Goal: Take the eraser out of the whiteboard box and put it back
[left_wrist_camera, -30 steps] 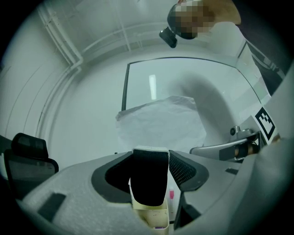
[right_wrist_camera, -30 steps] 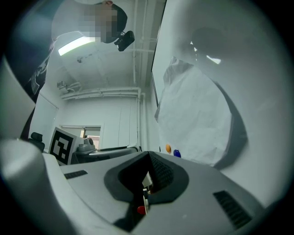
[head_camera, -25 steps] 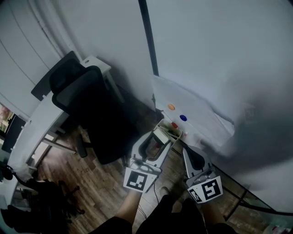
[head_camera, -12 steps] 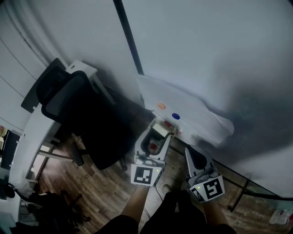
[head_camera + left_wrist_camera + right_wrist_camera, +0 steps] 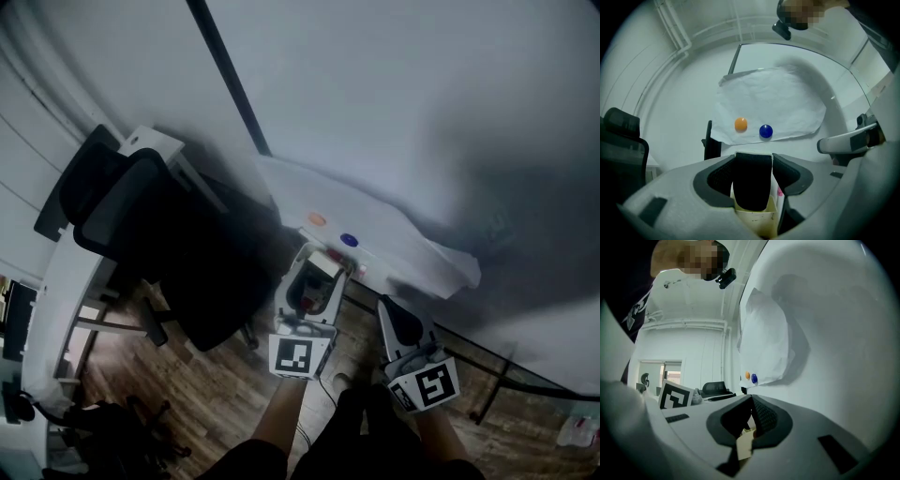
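Note:
The eraser (image 5: 751, 187), black felt with a white back, stands upright between the jaws of my left gripper (image 5: 752, 176), which is shut on it. Under it is the open cream whiteboard box (image 5: 759, 224), fixed below a sheet of paper (image 5: 773, 103); a pink marker (image 5: 779, 191) shows at the eraser's right. In the head view the left gripper (image 5: 314, 277) is at the box (image 5: 330, 266). My right gripper (image 5: 386, 307) hangs just right of the box, shut with its pads together (image 5: 759, 416). Whether the eraser's lower end touches the box I cannot tell.
An orange magnet (image 5: 740, 124) and a blue magnet (image 5: 765, 131) pin the paper to the whiteboard (image 5: 403, 112). A black office chair (image 5: 159, 244) and a white desk (image 5: 56, 281) stand to the left on a wooden floor (image 5: 216, 394).
The head view has swung, so the board and chair sit further left in it. The left gripper stays at the box with the eraser, and the right gripper stays beside it.

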Motion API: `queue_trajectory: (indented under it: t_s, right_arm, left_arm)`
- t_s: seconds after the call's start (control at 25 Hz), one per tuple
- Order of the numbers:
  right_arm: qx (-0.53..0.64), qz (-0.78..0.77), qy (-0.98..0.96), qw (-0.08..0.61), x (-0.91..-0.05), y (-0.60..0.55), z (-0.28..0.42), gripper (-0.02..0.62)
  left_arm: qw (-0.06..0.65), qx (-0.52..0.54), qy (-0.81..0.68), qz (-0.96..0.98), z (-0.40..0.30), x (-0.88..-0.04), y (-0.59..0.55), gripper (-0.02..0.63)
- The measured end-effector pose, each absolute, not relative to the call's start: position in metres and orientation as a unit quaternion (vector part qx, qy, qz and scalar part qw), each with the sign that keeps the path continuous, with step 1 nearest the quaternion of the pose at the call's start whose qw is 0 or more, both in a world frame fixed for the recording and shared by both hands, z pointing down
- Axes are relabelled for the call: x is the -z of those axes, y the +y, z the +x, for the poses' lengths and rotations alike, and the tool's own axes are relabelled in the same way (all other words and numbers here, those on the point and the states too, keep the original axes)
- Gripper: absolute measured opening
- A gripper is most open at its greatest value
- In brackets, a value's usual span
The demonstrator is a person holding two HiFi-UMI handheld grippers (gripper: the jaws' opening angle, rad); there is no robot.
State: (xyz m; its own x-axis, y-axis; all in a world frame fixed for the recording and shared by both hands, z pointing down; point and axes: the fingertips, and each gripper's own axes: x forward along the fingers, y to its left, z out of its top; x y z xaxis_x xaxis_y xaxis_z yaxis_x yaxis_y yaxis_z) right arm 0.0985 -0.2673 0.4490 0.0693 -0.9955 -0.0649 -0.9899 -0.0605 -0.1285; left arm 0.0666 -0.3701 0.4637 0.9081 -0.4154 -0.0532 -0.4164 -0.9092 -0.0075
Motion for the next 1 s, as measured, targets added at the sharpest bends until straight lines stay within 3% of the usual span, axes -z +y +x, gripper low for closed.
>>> queue_trajectory:
  t_s: [1.0]
  right_arm:
    - [0.020, -0.727, 0.682, 0.069, -0.449, -0.266, 0.106, 0.003]
  left_arm:
    - [0.016, -0.011, 0.190, -0.982, 0.077, -0.469, -0.362, 0.235]
